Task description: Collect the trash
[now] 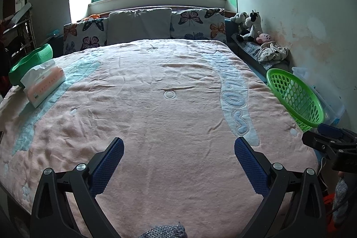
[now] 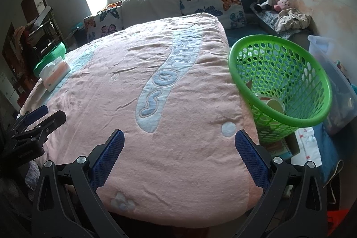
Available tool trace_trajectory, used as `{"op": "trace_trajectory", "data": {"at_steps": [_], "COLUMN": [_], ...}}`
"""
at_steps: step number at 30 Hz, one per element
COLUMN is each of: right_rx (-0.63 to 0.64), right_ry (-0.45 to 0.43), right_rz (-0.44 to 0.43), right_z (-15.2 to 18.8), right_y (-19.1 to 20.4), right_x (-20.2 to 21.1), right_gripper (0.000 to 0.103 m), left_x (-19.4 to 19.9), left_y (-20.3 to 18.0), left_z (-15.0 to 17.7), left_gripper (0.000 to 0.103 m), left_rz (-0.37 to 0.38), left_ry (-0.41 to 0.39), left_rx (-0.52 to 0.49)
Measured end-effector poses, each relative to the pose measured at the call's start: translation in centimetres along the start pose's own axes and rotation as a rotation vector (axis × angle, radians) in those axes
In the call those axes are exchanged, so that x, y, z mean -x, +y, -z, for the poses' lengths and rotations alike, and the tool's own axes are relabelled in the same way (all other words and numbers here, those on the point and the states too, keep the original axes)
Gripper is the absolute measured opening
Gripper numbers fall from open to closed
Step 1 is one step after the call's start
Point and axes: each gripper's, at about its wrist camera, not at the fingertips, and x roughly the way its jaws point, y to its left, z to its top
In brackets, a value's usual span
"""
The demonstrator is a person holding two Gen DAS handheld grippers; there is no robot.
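Observation:
A green perforated basket (image 2: 283, 81) stands at the right side of the bed, with paper cups (image 2: 273, 104) and other trash inside; it also shows in the left wrist view (image 1: 294, 97). My left gripper (image 1: 178, 144) is open and empty over the near part of the pink blanket (image 1: 156, 93). My right gripper (image 2: 178, 137) is open and empty over the blanket's near right corner, just left of the basket. Each gripper shows in the other's view: the right one (image 1: 330, 139), the left one (image 2: 38, 119).
A tissue pack (image 1: 42, 84) and a green bowl-shaped object (image 1: 31, 61) lie at the bed's left edge. Pillows (image 1: 138, 26) line the headboard. Stuffed toys (image 1: 252, 26) and crumpled cloth sit at the far right. A clear plastic bin (image 2: 334, 81) stands behind the basket.

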Motion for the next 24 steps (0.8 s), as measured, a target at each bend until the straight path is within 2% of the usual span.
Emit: {"op": "trace_trajectory", "data": {"at_steps": [24], "right_rx": [0.000], "right_ry": [-0.002], "right_rz": [-0.004], "right_z": [0.07], "right_y": [-0.23], "right_x": [0.09], "right_gripper": [0.099], "left_x": [0.19], "left_y": [-0.12], "left_z": [-0.19], "left_gripper": [0.096], "left_rz": [-0.007], "left_ry": [-0.011], "left_rx": [-0.004]}}
